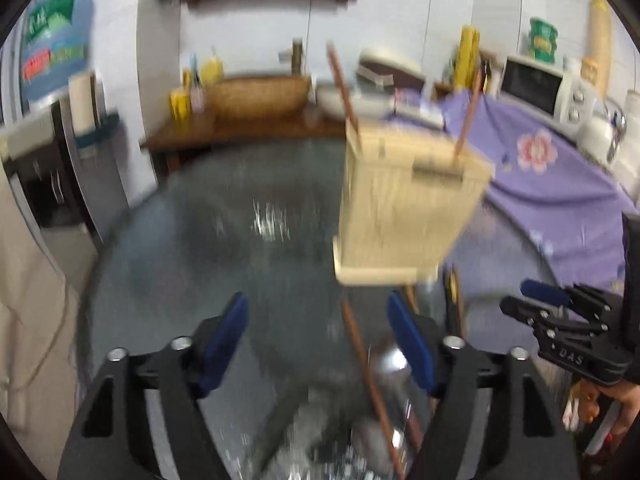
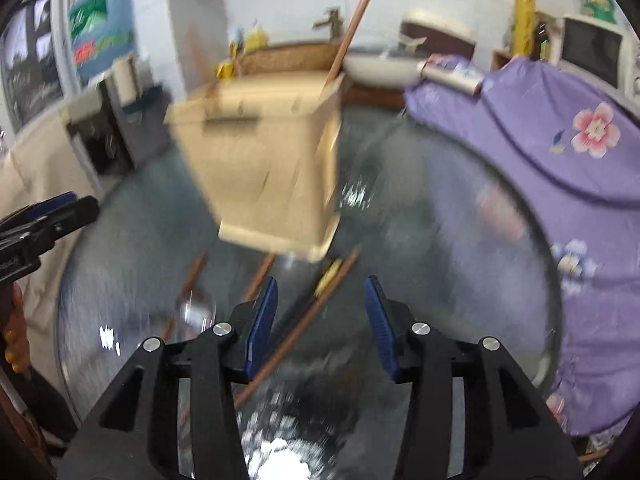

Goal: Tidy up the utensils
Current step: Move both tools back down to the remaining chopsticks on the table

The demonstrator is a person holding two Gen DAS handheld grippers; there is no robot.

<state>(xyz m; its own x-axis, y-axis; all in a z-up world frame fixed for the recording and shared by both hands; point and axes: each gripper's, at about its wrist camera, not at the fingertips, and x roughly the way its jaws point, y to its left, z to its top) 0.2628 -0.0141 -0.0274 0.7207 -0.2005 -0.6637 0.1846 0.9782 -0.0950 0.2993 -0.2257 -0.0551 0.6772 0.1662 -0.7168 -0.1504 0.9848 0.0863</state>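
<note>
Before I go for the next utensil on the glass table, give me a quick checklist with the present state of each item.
1. Left gripper free to pick: ok, jaws apart, nothing pressed between the pads.
2. Right gripper free to pick: ok, jaws apart, a brown stick lies on the glass below them, not gripped.
3. Wooden holder upright with room: ok, it stands on the glass table with two sticks in it.
4. Loose utensils within view: ok, several lie just in front of the holder.
5. Target sharply seen: not ok, both views are motion-blurred.
6. Grippers clear of each other: ok, apart side by side.
</note>
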